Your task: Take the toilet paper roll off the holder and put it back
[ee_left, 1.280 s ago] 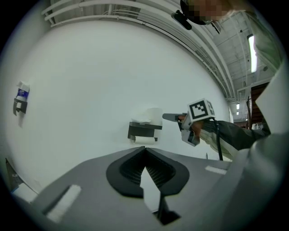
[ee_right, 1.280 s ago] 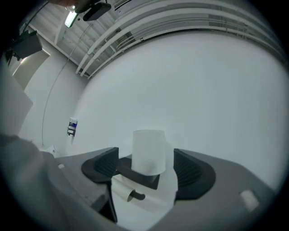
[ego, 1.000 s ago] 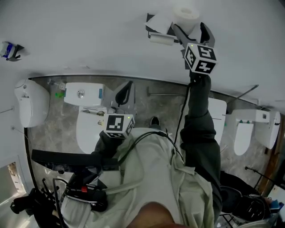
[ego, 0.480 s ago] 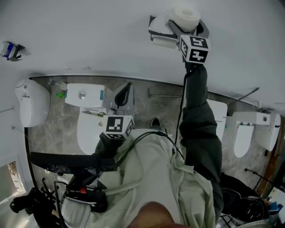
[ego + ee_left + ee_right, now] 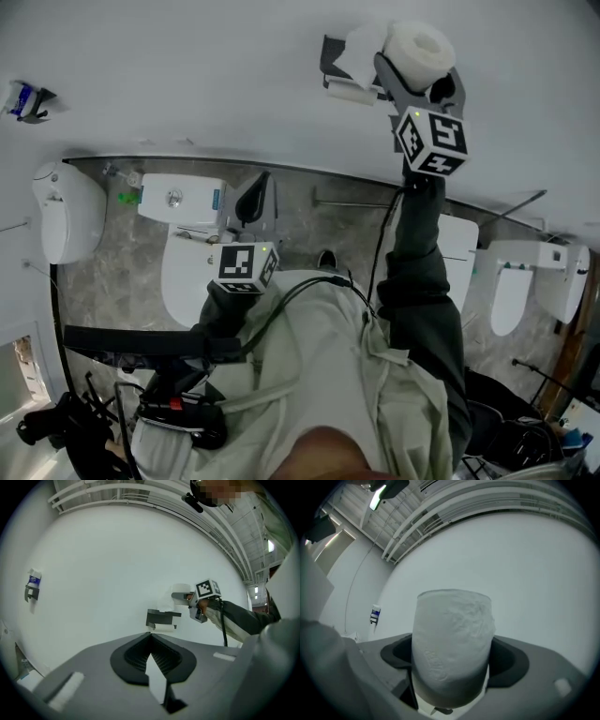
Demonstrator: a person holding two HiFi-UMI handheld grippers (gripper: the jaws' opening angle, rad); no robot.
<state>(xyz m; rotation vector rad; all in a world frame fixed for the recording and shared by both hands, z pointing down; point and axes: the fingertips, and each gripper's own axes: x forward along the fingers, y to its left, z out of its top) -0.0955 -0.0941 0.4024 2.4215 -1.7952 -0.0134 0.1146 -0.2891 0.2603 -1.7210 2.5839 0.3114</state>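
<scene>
- Toilet paper roll [image 5: 420, 44] is off the holder [image 5: 336, 58], up by the wall just right of it, clamped end-up between the jaws of the right gripper [image 5: 419, 77].
- To put it back well, I judge the roll should be turned so its hollow core lines up with the white bar [image 5: 349, 91] under the holder, then slid on straight. The grip should stay light, since soft paper squashes easily.
- A loose sheet [image 5: 361, 45] lies between roll and holder and could snag or fold under on the way in.
- Left gripper [image 5: 260, 197] hangs low in front of the person, jaws together on nothing, so it gives no help.
- Right gripper view shows the roll [image 5: 452, 644] filling the jaws, with dimpled paper bulging at the pads, but no holder.
- Left gripper view alone shows the holder [image 5: 159, 617] side-on, standing out from the wall.
- Head view shows both grippers together.
</scene>
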